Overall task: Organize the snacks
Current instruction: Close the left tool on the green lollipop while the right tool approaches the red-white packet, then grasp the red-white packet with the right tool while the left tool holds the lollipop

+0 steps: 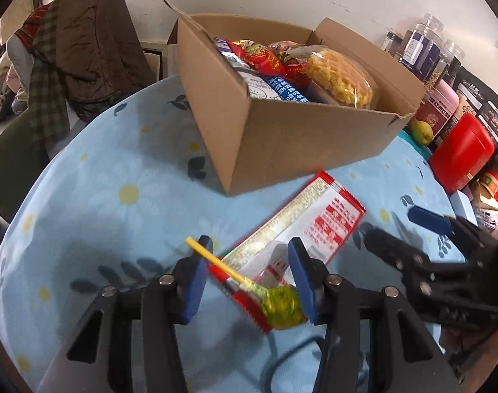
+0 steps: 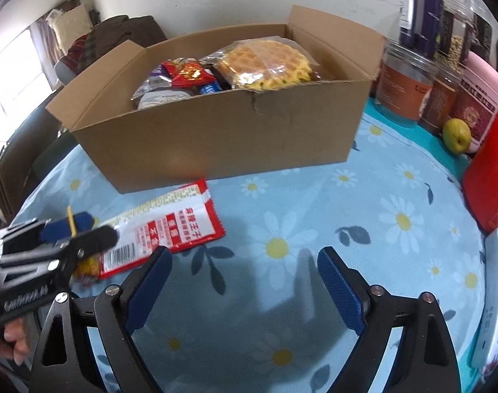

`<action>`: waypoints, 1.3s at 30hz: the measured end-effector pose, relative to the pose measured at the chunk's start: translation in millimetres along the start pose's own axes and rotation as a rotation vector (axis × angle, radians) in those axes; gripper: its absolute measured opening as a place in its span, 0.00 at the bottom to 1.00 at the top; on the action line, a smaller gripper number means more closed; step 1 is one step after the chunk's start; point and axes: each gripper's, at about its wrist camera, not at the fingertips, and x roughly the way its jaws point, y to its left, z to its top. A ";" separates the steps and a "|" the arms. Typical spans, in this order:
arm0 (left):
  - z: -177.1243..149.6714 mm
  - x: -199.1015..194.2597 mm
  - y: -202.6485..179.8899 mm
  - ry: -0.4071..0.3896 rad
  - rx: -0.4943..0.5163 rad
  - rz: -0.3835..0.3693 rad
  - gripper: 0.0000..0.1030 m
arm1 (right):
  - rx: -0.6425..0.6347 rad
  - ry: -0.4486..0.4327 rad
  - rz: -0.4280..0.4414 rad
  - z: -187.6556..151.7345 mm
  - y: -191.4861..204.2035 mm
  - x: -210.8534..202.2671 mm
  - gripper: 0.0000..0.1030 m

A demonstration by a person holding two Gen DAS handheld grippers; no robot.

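Left gripper straddles a lollipop lying on a red-and-white snack packet.

Its blue pads sit either side of the wrapped candy and yellow stick, one pad apparently touching the head; a firm pinch cannot be told. The right gripper hangs spread and empty over the daisy tablecloth, likely waiting. The packet shows Chinese print and a barcode, unreadable here. Just behind stands the cardboard box, already holding bagged snacks and a waffle pack, presumably the lollipop's destination.

left tongs: angled down, partly closed | right tongs: angled down, jaws wide
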 end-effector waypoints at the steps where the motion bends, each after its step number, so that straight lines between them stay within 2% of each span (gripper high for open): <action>1: -2.0 -3.3 0.8 -0.002 0.002 -0.003 0.46 | -0.004 0.002 0.003 1.6 1.7 0.6 0.89; 5: -13.0 -7.4 9.4 0.025 0.002 0.016 0.46 | -0.027 0.011 0.022 5.5 10.3 2.3 0.89; 13: -27.6 -22.1 27.6 0.014 -0.041 0.031 0.46 | -0.048 0.051 0.047 4.8 35.8 4.5 0.89; 22: -32.1 -51.9 46.7 -0.079 -0.071 0.052 0.46 | 0.016 0.145 0.084 8.7 54.3 22.2 0.89; 26: -32.4 -64.6 54.3 -0.106 -0.082 0.070 0.46 | 0.052 0.138 0.095 18.7 63.2 30.2 0.89; 34: -35.1 -73.2 64.1 -0.116 -0.114 0.093 0.46 | 0.085 0.128 -0.052 31.0 90.3 50.3 0.95; 38: -38.2 -73.2 62.6 -0.107 -0.116 0.095 0.46 | 0.031 0.080 -0.146 22.9 108.8 54.4 0.92; 39: -39.3 -73.0 62.2 -0.103 -0.116 0.091 0.46 | 0.019 0.060 -0.147 20.0 111.4 53.1 0.91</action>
